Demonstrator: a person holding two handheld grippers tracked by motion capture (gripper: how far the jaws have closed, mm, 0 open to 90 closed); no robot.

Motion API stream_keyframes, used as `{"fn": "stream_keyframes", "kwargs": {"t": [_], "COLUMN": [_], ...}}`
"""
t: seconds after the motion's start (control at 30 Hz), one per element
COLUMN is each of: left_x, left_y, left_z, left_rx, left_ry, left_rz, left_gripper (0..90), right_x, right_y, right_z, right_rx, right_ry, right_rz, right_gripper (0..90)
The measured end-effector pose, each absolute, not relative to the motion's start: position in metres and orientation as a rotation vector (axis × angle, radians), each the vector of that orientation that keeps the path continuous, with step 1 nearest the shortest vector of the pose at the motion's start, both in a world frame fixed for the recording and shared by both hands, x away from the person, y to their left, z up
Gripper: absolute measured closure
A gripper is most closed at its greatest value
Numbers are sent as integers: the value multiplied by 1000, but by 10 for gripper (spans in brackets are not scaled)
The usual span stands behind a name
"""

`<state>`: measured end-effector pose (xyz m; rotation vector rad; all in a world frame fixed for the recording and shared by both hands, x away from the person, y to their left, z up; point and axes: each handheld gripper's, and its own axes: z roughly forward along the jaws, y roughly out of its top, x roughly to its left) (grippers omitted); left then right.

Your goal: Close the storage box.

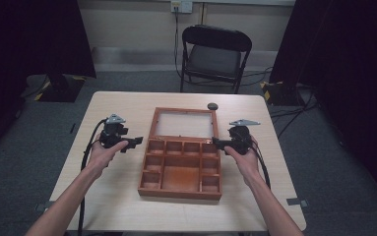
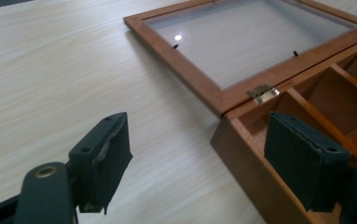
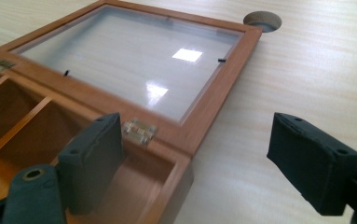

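While the box (image 1: 181, 168) lies open at the middle of the table (image 1: 117, 196), its glass lid (image 1: 183, 124) flat on the far side, the left claw (image 1: 136, 142) hangs at its left wall and the right claw (image 1: 216, 142) at its right wall. Both are parted, gripping nothing. Beyond the lid sits a round hole (image 1: 212, 105).
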<state>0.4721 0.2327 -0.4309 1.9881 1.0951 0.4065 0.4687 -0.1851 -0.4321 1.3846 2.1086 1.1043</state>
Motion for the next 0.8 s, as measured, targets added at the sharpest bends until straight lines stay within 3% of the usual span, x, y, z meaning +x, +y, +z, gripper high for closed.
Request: {"fn": "stream_keyframes", "kwargs": {"t": [0.33,0.8], "left_x": [498,502], "left_y": [211,191], "left_z": [-445,-457], "left_rx": [1951,1984], "left_ry": [1122,1133], "left_rz": [350,270], "left_gripper": [221,195], "right_x": [511,515], "right_y": [-169,-162], "right_z": [-450,-466], "right_rx": [1386,1441], "right_ry": [2140,2156], "right_rz": [1090,1126], "right_gripper": [146,139]}}
